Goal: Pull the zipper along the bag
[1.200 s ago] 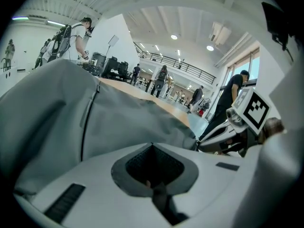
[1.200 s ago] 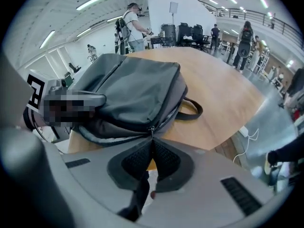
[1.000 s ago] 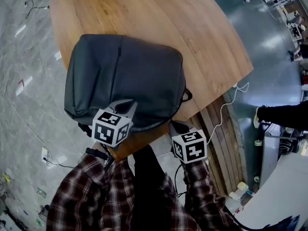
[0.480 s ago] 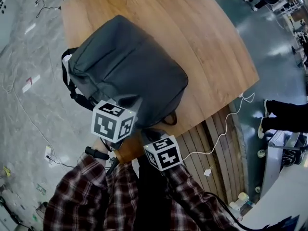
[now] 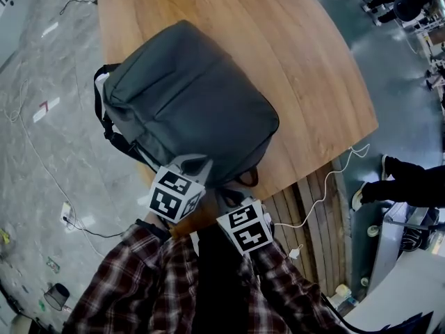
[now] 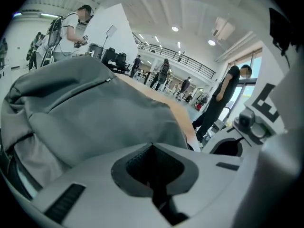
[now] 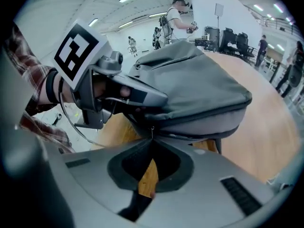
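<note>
Grey plastic jaws of the right gripper (image 7: 152, 138) are closed on the small metal zipper pull (image 7: 152, 130) at their tips. Just left, the left gripper (image 6: 152, 146) pinches the grey fabric backpack (image 7: 199, 84), likely bracing it on the wooden desk (image 7: 270, 122) beyond.

We see a dark grey fabric backpack (image 5: 188, 110) lying flat at the wooden tabletop's (image 5: 306, 68) near edge. Its small metal zipper pull (image 7: 152, 131) hangs from the near seam.

Overhead plus jaws-level views of bag (image 5: 188, 103)
</note>
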`<action>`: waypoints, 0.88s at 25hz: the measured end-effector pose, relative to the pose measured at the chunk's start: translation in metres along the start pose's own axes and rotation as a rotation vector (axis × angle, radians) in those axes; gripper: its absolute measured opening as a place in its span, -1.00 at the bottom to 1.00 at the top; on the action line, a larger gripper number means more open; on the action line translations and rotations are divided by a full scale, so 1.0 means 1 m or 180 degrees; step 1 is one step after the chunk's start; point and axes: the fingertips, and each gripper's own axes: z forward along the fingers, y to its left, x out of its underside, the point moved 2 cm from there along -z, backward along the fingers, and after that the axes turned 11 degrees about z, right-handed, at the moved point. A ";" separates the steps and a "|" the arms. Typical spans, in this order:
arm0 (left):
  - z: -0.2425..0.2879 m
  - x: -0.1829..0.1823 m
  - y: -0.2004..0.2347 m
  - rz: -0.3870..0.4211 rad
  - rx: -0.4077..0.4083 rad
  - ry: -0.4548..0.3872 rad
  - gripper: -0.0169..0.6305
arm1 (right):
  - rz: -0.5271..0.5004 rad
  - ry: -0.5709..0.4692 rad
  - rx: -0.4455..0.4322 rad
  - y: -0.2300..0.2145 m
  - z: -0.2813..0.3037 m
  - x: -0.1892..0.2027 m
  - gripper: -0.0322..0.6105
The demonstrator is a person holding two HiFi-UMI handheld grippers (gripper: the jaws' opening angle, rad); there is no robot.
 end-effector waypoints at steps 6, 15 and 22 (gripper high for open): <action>0.001 0.001 -0.003 0.0052 0.0015 0.0032 -0.91 | -0.0077 -0.0016 0.0141 -0.036 -0.010 -0.009 -0.87; 0.005 0.001 -0.008 0.0090 0.0059 0.0021 -0.91 | -0.0101 -0.0046 0.0277 -0.082 -0.019 -0.033 -0.87; 0.005 0.004 -0.009 0.0142 0.0083 0.0020 -0.91 | 0.0157 -0.0121 0.0602 -0.149 -0.025 -0.055 -0.87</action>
